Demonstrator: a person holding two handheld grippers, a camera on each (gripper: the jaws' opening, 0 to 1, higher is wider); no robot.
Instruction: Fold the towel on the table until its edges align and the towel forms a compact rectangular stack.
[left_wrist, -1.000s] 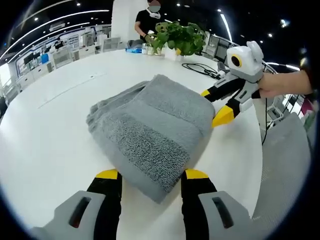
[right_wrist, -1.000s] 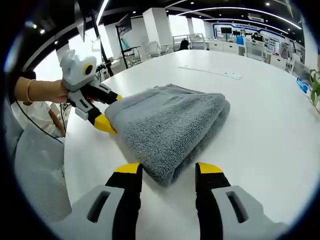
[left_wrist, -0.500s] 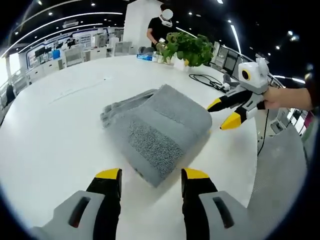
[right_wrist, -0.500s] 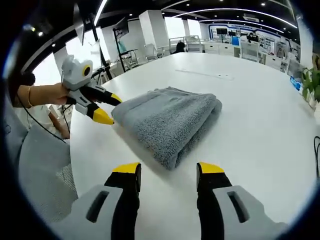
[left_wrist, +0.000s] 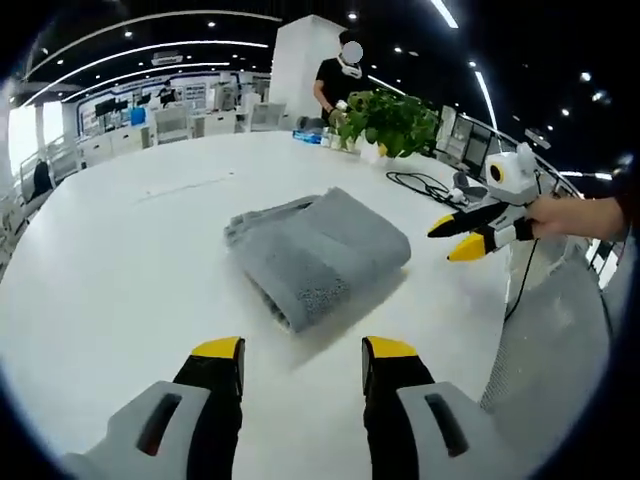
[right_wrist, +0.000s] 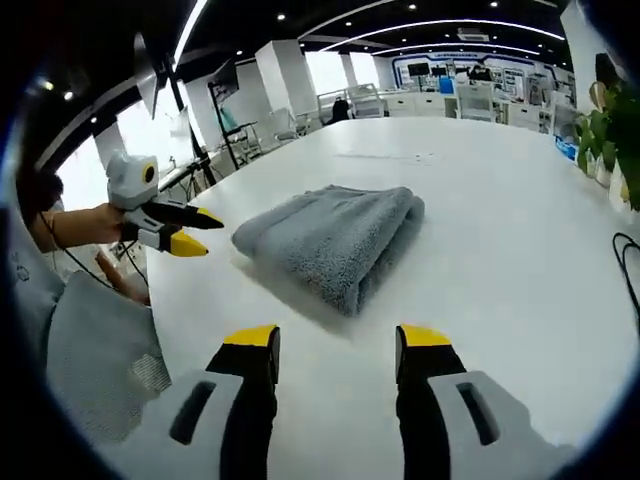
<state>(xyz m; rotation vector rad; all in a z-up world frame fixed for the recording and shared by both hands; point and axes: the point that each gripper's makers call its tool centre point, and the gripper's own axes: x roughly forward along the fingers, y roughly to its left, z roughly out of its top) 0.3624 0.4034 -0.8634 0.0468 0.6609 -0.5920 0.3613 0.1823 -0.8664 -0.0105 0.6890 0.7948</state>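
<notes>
- Bright open hall all around, ceiling light strips curving overhead, and a broad white table (left_wrist: 120, 260) carrying the action; desks and screens sit far off at the back
- Left gripper (left_wrist: 300, 352) hangs low over the table in its own view, yellow-tipped jaws apart with bare tabletop between them; nothing held
- Seen from the right gripper view, that same left gripper (right_wrist: 190, 230) sits at the table's edge, jaws spread, gripped by a hand (right_wrist: 85, 225); it is clear of the cloth
- Right gripper (right_wrist: 335, 340) also hovers above the table, jaws parted and holding nothing; in the left gripper view it comes in from the right (left_wrist: 455, 238), tips apart, a hand (left_wrist: 570, 215) behind it
- Grey towel (left_wrist: 315, 255) lies folded into a thick rectangular stack near the middle of the table, between the two grippers and touching neither; in the right gripper view the towel (right_wrist: 335, 240) shows a rounded fold on one side
- Beyond it, a leafy potted plant (left_wrist: 390, 115) stands at the far table edge; a black cable (left_wrist: 420, 183) trails beside it; a person in a dark top (left_wrist: 335, 80) stands behind
</notes>
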